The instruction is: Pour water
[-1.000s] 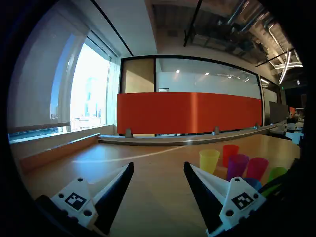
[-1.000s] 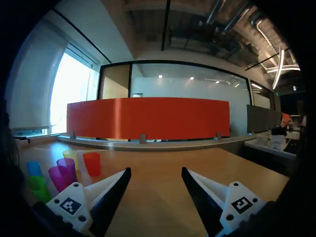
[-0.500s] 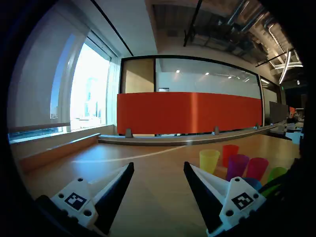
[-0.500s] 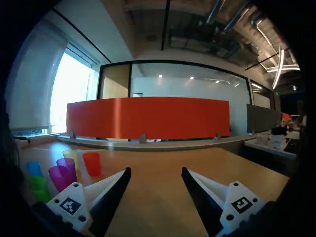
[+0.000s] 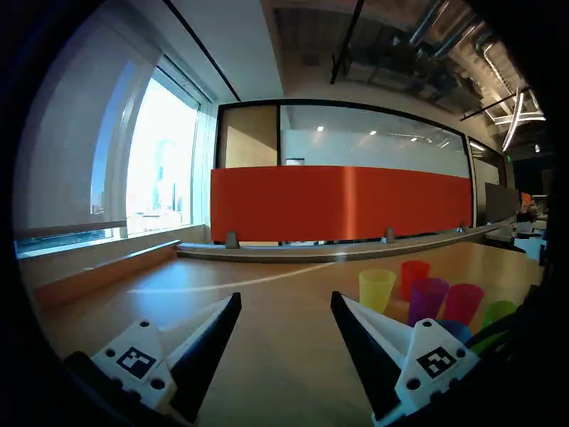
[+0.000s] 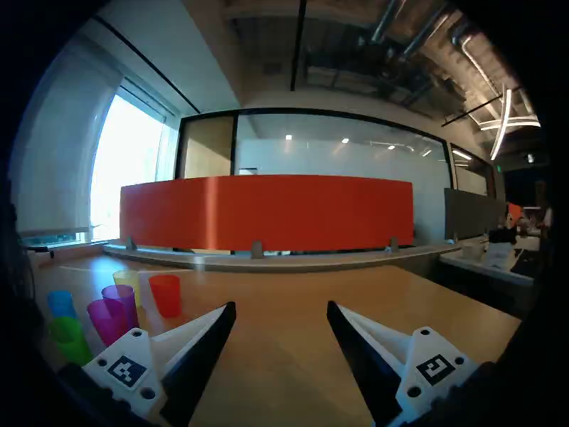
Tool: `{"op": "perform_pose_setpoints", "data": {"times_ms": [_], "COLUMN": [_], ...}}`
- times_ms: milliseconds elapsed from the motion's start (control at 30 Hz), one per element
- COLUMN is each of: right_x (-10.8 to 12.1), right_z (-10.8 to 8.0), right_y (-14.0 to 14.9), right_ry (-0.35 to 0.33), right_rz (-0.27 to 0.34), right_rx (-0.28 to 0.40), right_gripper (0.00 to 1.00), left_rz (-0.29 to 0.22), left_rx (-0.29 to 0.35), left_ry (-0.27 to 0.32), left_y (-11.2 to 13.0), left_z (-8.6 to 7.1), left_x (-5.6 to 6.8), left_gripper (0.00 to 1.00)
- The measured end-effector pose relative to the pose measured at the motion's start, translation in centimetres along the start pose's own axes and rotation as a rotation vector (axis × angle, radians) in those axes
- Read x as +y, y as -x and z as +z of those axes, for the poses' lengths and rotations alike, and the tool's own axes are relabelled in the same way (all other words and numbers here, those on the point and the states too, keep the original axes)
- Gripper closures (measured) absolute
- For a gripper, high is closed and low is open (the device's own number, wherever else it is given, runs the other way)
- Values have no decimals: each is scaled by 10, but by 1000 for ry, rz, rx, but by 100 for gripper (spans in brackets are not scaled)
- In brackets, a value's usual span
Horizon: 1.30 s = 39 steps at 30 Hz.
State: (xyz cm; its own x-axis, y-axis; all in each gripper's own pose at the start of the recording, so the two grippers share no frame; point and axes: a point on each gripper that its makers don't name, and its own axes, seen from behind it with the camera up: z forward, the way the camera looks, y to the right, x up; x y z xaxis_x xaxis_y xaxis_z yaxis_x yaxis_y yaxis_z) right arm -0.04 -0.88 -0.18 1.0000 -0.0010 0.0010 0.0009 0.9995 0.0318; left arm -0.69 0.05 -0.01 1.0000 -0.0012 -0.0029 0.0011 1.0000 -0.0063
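Note:
Several coloured plastic cups stand in a cluster on the wooden table. In the left gripper view they are at the right: a yellow cup (image 5: 375,289), a red cup (image 5: 414,277), a purple cup (image 5: 427,299), a pink cup (image 5: 463,302) and a green cup (image 5: 497,312). My left gripper (image 5: 286,300) is open, low over the table, left of the cups. In the right gripper view the cups sit at the left: red cup (image 6: 166,294), yellow cup (image 6: 126,282), purple cup (image 6: 119,299), magenta cup (image 6: 107,319), blue cup (image 6: 61,303), green cup (image 6: 70,337). My right gripper (image 6: 281,307) is open, to their right.
An orange divider panel (image 5: 341,203) runs along the table's far edge (image 5: 334,250). Bright windows (image 5: 160,171) and a wooden ledge (image 5: 99,270) lie to the left. Other desks (image 6: 491,267) stand at the far right.

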Motion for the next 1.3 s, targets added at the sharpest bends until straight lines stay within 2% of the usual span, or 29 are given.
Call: {"op": "perform_pose_setpoints", "data": {"times_ms": [1300], "right_x": [0], "right_z": [0], "right_y": [1], "right_ry": [0], "right_rz": [0], "right_rx": [0], "right_gripper": [1], "left_rz": [0], "left_rx": [-1], "left_ry": [0], "left_y": [-4], "left_z": [-1], "left_x": [0], "left_gripper": [7]}}
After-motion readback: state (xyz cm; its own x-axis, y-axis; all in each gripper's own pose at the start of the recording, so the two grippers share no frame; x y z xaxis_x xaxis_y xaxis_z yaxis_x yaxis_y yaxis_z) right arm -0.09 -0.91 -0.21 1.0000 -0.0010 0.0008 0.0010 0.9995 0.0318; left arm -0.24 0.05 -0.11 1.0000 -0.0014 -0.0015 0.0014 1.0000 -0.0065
